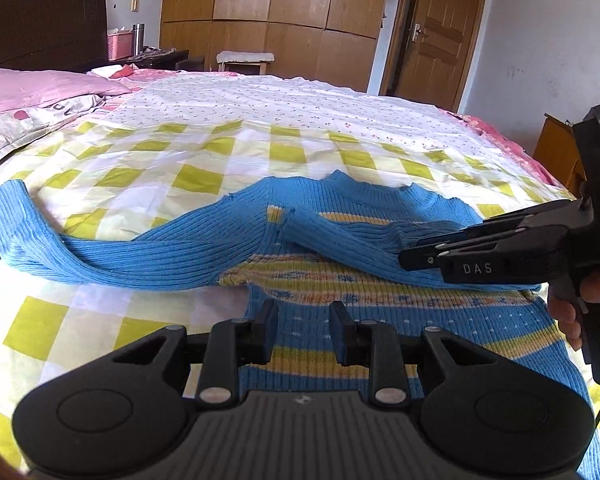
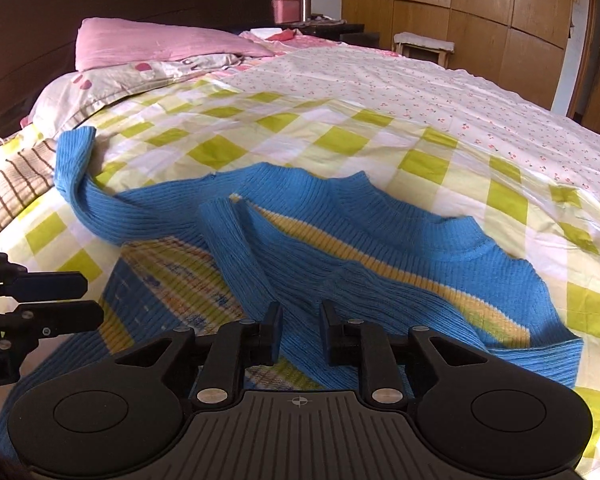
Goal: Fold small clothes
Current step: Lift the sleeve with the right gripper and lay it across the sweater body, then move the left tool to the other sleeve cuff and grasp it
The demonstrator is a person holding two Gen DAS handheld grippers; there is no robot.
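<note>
A checked bedspread (image 2: pixel 340 140) fills my view. On it the blue sweater (image 2: pixel 380 216) lies flat, one sleeve (image 2: pixel 236 248) folded across its chest. My left gripper (image 1: pixel 304 320) and right gripper (image 2: pixel 300 324) hover over it, jaws parted, empty.

My left claw (image 1: pixel 304 330) and right claw (image 2: pixel 300 332) are matt black plastic with shiny metal pins. The sweater (image 2: pixel 380 240) is ribbed knit; the bedsheet (image 2: pixel 340 120) smooth cotton-like cloth; the wardrobe (image 1: pixel 276 12), at twelve o'clock, satin wood.
</note>
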